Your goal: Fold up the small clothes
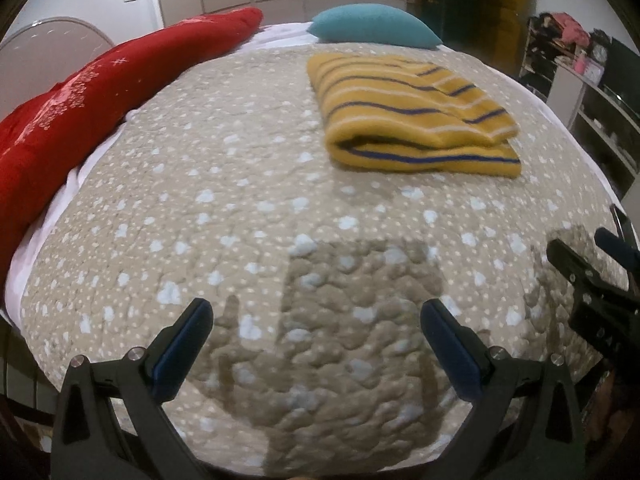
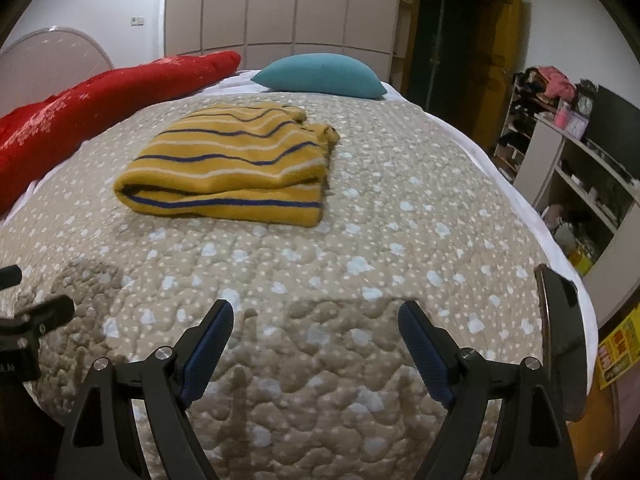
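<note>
- Left gripper hung over the near edge of the beige quilted bedspread with pale blue and white spots; jaws spread wide, nothing held between the blue pads.
- Right gripper was alongside, also above the near edge; jaws wide apart, holding nothing.
- Mustard-yellow knitted garment with navy and white stripes lay folded flat toward the far end of the bedspread, well apart from both grippers.
- Teal pillow sat just beyond it at the far edge.
- Red patterned blanket ran along the left edge.
</note>
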Demonstrator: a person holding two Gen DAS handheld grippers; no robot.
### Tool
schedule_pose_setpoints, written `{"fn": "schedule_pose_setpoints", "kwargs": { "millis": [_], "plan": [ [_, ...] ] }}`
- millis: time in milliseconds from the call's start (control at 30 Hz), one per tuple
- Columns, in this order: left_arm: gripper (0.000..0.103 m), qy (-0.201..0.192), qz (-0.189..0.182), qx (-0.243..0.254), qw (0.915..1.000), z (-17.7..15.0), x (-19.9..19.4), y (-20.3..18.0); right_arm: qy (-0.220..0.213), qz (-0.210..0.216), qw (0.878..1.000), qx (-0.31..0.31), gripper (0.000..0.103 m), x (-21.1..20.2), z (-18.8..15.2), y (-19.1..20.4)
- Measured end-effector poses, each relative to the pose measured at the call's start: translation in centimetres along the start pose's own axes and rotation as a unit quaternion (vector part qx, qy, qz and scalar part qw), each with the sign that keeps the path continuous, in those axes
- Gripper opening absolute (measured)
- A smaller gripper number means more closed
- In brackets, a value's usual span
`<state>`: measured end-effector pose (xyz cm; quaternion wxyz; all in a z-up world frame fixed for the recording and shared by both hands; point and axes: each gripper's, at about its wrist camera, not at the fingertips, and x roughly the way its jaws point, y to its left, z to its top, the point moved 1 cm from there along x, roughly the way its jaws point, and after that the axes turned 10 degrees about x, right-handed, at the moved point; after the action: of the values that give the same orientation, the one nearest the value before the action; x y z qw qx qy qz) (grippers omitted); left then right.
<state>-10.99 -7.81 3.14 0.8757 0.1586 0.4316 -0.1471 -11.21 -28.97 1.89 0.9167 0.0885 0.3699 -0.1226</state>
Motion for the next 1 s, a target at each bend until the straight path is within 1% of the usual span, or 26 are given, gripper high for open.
{"fn": "schedule_pose_setpoints", "kwargs": {
  "millis": [167,467,1000],
  "plan": [
    [0.103,0.012,-0.005,0.008,0.9999,-0.3,0.7,-0.8,0.01,0.0,1.0,0.007,0.088,0.9,-0.3,-0.5],
    [0.103,0.017,-0.012,0.006,0.9998,-0.4,1.5,-1.1,0.015,0.003,1.0,0.004,0.089,1.6,-0.5,-0.3],
    [0.103,0.009,-0.025,-0.007,0.9996,-0.5,1.4,-0.7,0.0,0.004,1.0,-0.018,0.09,1.1,-0.7,0.8]
  ]
}}
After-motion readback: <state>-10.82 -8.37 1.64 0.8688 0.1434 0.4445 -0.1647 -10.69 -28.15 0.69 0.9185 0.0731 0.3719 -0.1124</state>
